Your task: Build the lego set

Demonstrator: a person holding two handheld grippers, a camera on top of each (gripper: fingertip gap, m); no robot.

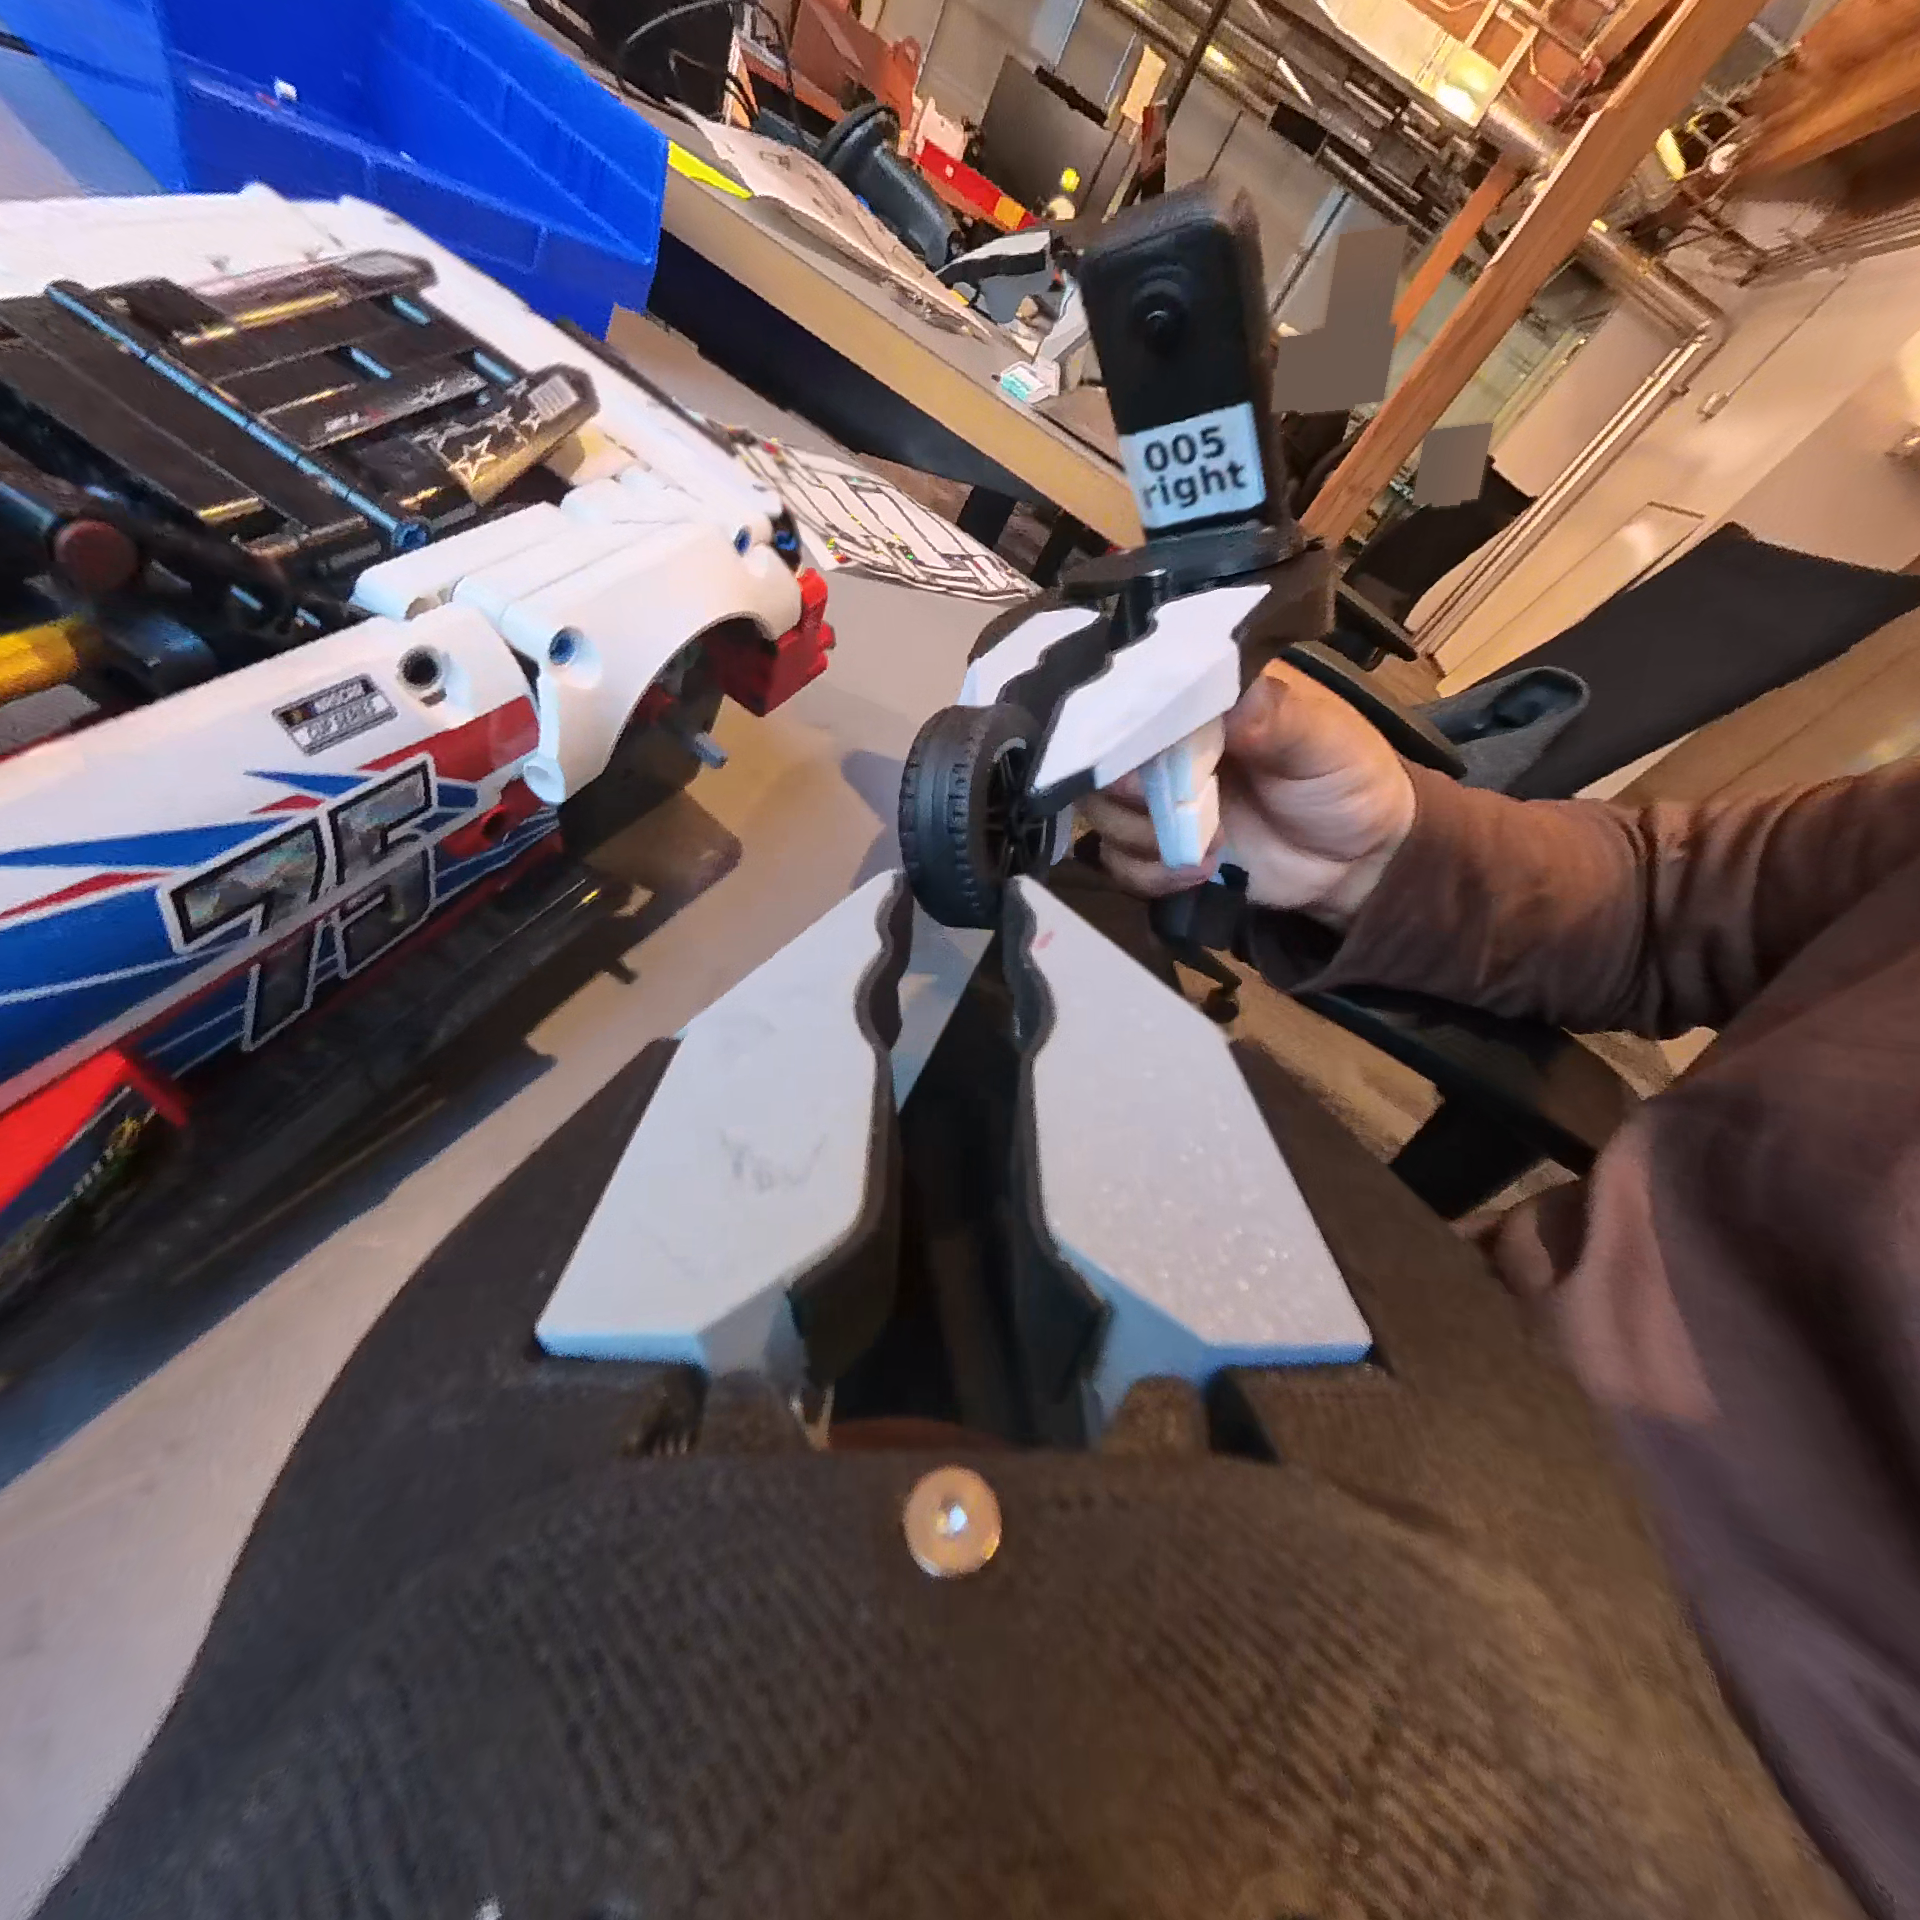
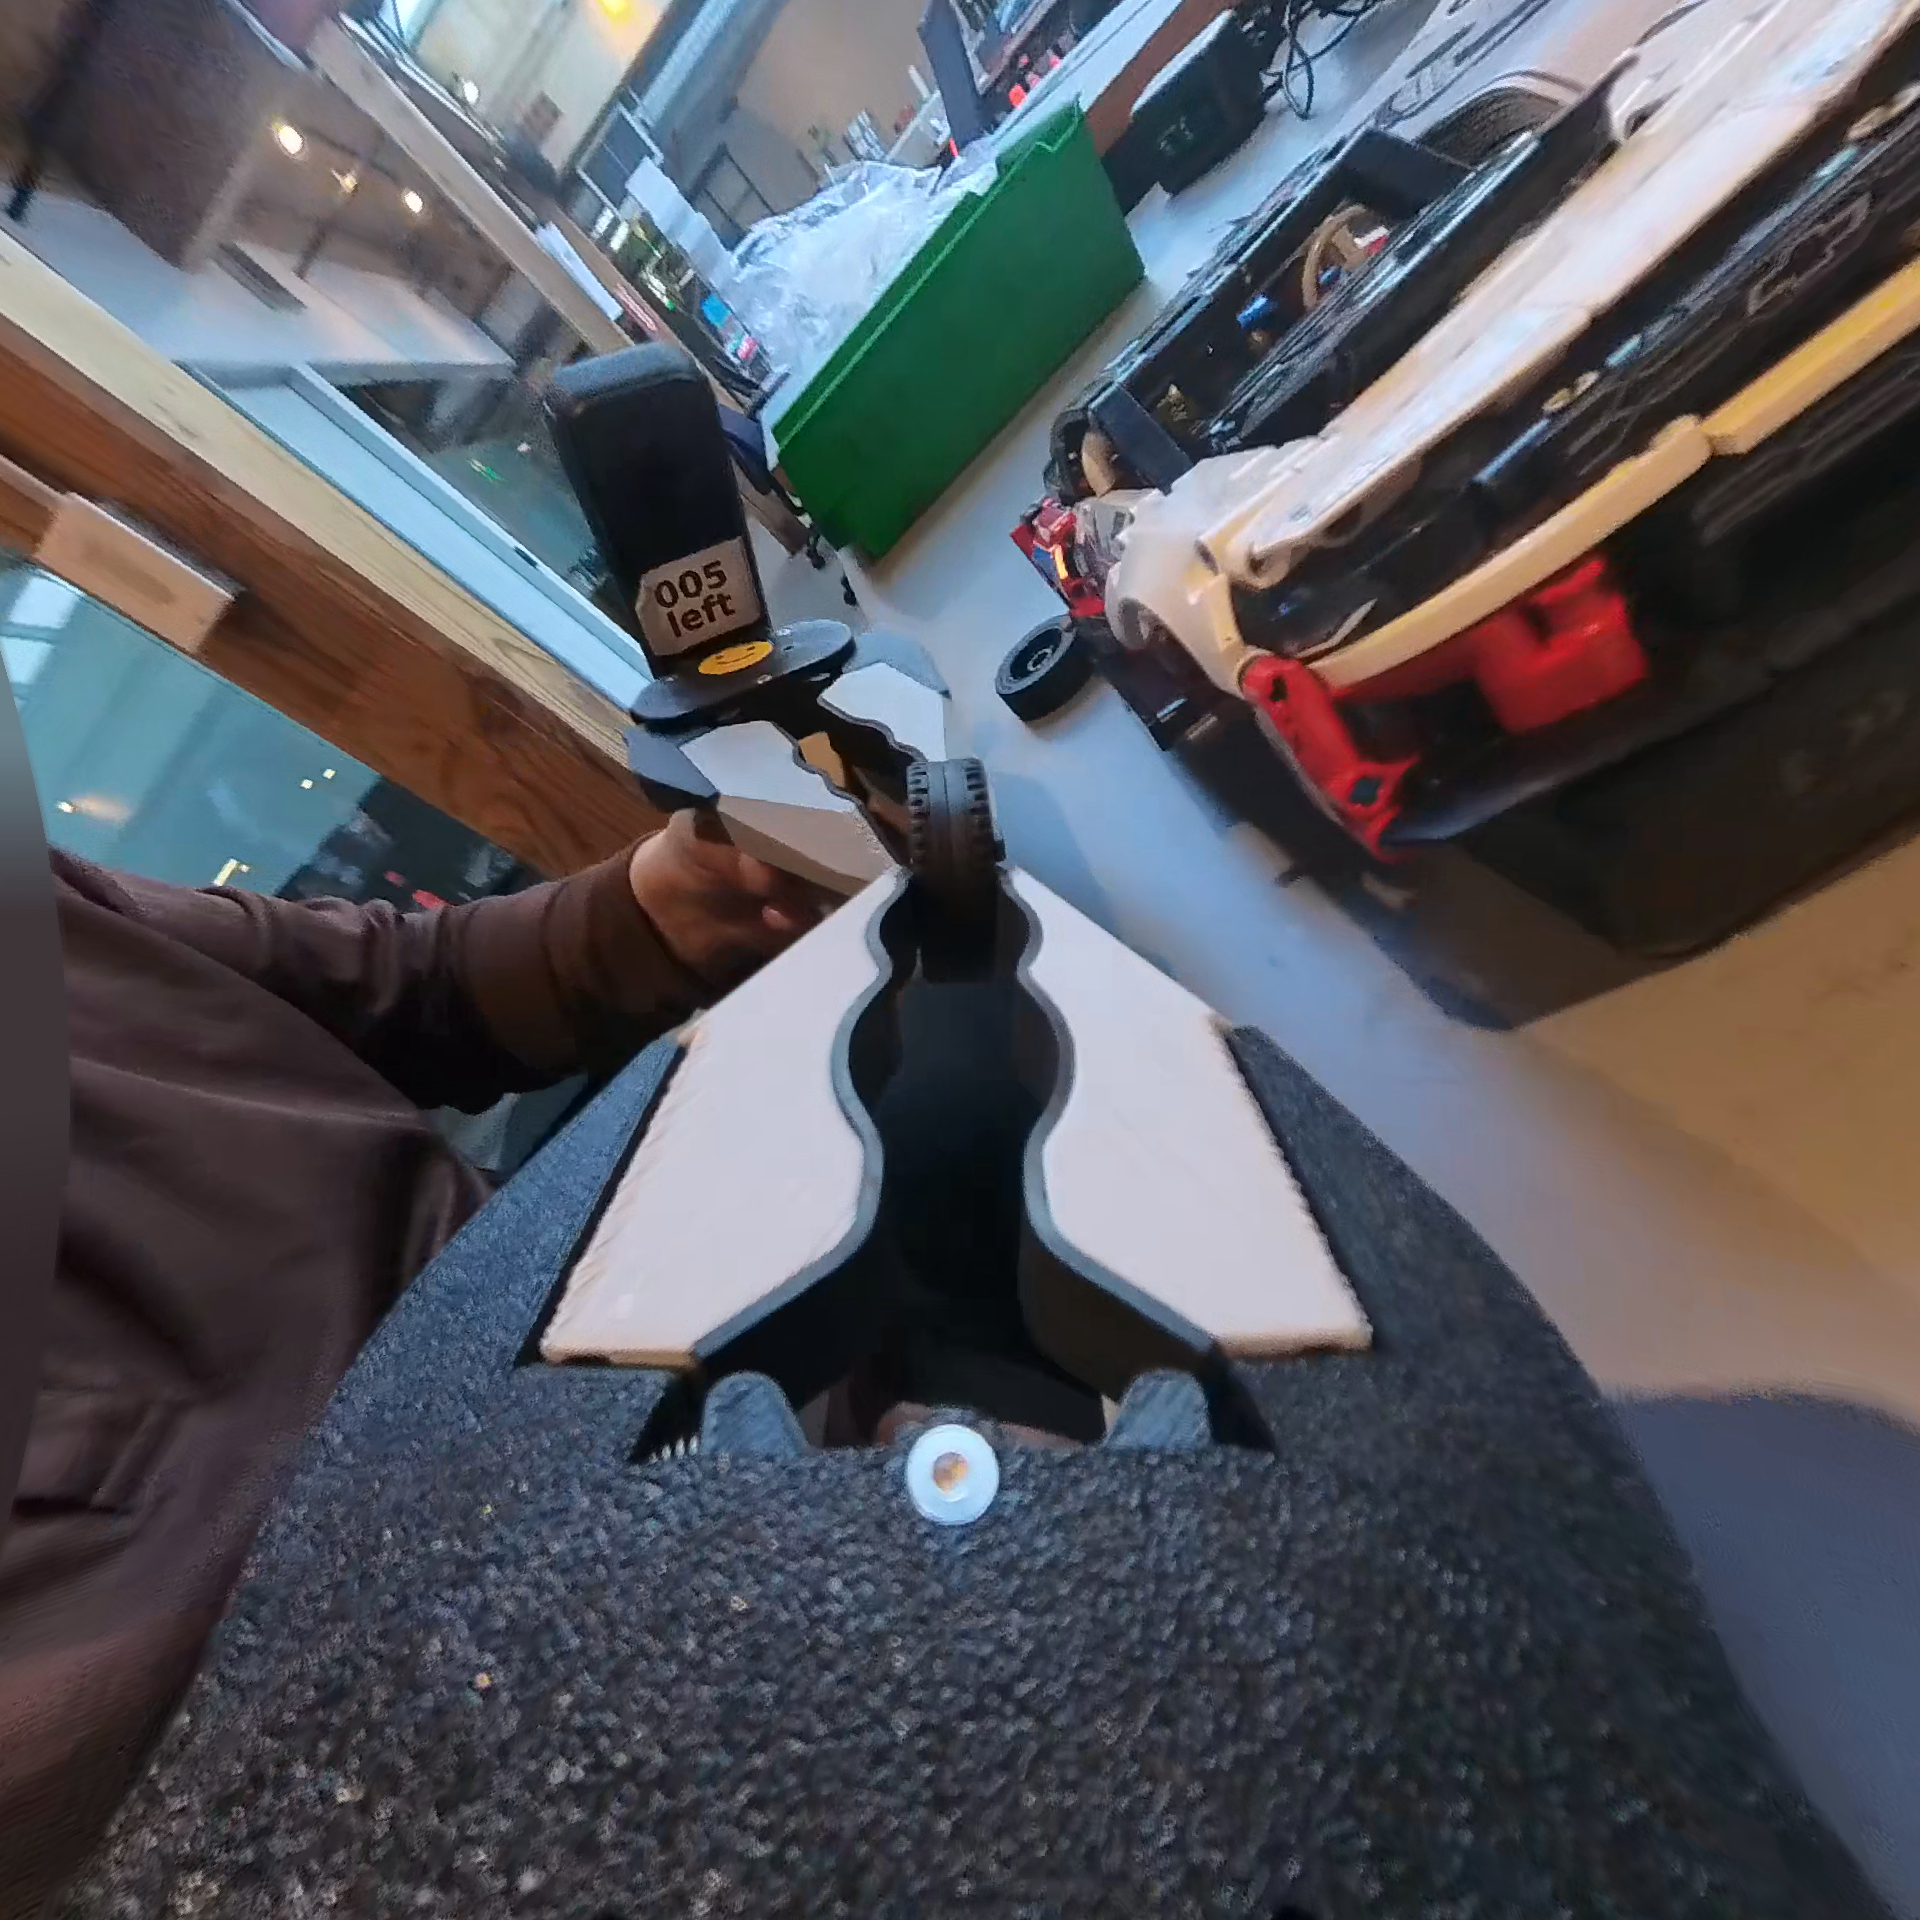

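Note:
A small black wheel [image 1: 964,821] is held in the air between both grippers. My left gripper [image 1: 953,902] has its fingertips closed on the wheel's lower edge. My right gripper [image 1: 1023,790] comes in from the right and pinches the same wheel at its hub side. In the right wrist view the wheel [image 2: 949,821] sits edge-on between my right gripper's [image 2: 956,888] tips, with the left gripper [image 2: 902,800] meeting it from the far left. The white, blue and red Lego race car [image 1: 312,675] stands on the table to the left, its wheel arch [image 1: 686,686] empty with a bare axle.
A second loose black wheel [image 2: 1039,681] lies on the grey table [image 2: 1195,935] beside the car [image 2: 1455,520]. A green bin [image 2: 966,343] stands behind it. A blue bin [image 1: 416,135] and a printed sheet [image 1: 894,520] lie beyond the car. A person's sleeved arms hold both grippers. The grippers are tip to tip, or close to it.

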